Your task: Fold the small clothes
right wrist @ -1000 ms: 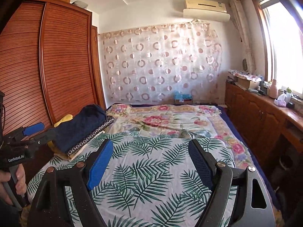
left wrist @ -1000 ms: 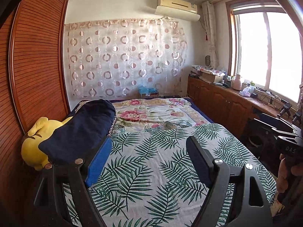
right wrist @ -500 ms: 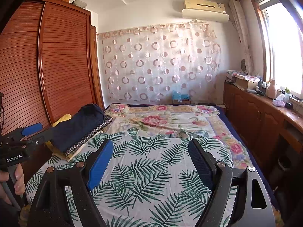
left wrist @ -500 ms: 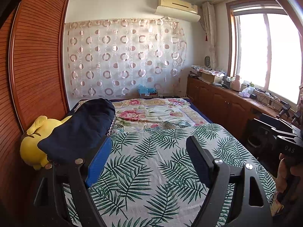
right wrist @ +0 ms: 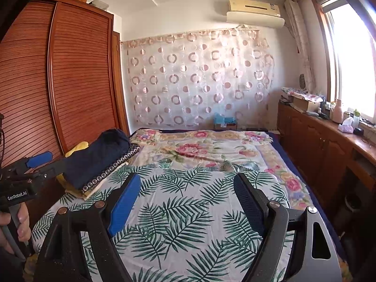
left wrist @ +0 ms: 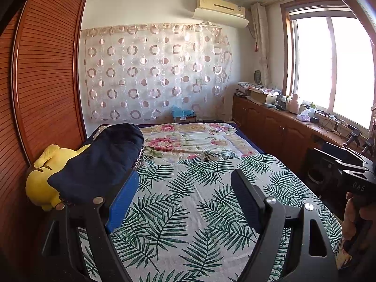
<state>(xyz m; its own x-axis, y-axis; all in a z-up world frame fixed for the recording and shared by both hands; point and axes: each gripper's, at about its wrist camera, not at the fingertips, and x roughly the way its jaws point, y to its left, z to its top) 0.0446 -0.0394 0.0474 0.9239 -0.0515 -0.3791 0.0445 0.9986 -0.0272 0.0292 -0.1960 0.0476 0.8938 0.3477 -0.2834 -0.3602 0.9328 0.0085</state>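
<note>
I hold both tongs wide and empty, the left gripper (left wrist: 185,199) and right gripper (right wrist: 185,202), over the bed (right wrist: 188,223); the dark folded garment (left wrist: 98,162) lies just left of the left gripper's blue finger.

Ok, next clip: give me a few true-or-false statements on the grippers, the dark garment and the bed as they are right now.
1. Both grippers are open with nothing between their pads. True: left gripper and right gripper each frame only the bedspread.
2. The navy garment lies in the middle of the leaf-print sheet. False: it sits at the bed's left edge, by the wardrobe.
3. A yellow plush toy lies beside the garment. True.
4. The right gripper holds the garment. False: it holds nothing.
5. The window is on the right side of the room. True.
</note>
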